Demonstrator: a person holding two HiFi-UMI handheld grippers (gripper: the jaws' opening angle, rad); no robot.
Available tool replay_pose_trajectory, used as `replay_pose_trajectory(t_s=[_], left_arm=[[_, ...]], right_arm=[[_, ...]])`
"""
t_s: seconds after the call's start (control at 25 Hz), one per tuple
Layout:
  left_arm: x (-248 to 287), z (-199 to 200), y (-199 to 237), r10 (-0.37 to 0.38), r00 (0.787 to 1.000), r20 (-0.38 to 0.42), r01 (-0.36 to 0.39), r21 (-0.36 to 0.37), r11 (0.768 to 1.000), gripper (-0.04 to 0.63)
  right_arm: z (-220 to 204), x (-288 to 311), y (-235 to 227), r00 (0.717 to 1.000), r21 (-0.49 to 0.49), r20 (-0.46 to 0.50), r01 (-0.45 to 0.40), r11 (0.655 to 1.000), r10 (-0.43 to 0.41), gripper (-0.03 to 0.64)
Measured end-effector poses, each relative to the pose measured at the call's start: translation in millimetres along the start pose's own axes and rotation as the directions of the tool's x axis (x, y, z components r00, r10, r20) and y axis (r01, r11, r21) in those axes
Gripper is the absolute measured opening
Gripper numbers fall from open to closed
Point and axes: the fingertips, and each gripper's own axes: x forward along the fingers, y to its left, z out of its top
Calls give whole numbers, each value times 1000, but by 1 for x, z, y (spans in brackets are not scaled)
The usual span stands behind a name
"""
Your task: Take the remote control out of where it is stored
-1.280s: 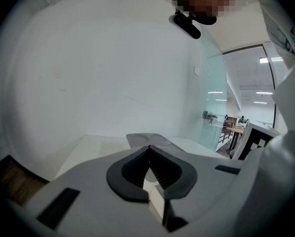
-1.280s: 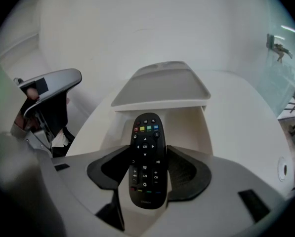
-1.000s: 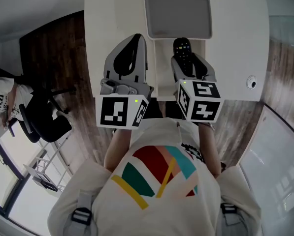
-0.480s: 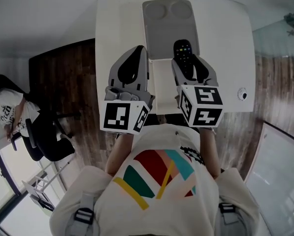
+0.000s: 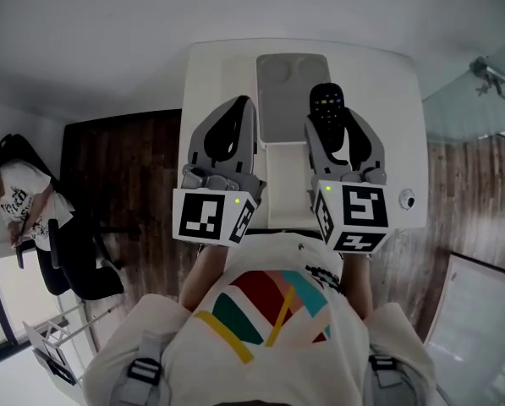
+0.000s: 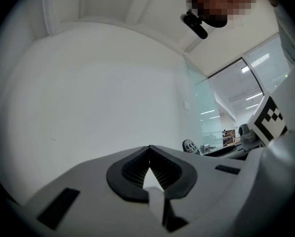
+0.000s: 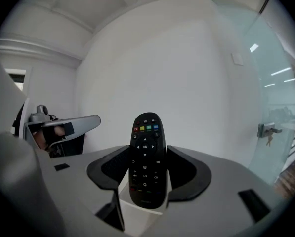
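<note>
While higher than before, right claw (image 7: 147,151) tight on remote (image 7: 146,174), left claw (image 6: 149,149) together.

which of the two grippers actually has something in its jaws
The right gripper: its jaws clamp the black remote control. The left gripper has its jaws closed on each other with nothing between them.

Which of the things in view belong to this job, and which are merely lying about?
Job: remote control; right gripper clamping it; grey tray, likely its storage.
Lying about: round white device; office chair.
</note>
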Motion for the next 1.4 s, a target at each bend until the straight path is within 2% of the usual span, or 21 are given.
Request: replay_pose_trajectory(t_s=[0.24,0.52,0.68,0.92,1.16,1.4], left_arm=[[-6,24,3,17,998,57,-19,27,999,6],[-13,39,9,33,996,87,-37,39,999,7],[-15,47,9,24,996,91,-27,42,999,6],[-11,50,4,9,996,93,-14,52,999,6],[-12,50,-2,-5,996,93,0,55,998,6],[-14,52,-2,-5,996,91,1,53,999,6]], right_arm=[[37,-20,5,990,-39,141,-2,999,7,236],[64,-35,11,963,1,268,-43,999,41,236],[62,-34,10,965,1,262,-20,1000,19,236],[61,-33,10,967,3,252,-45,999,43,236],[58,-38,5,972,-64,236,21,998,-5,236],[62,-40,11,970,-89,242,9,996,13,236]])
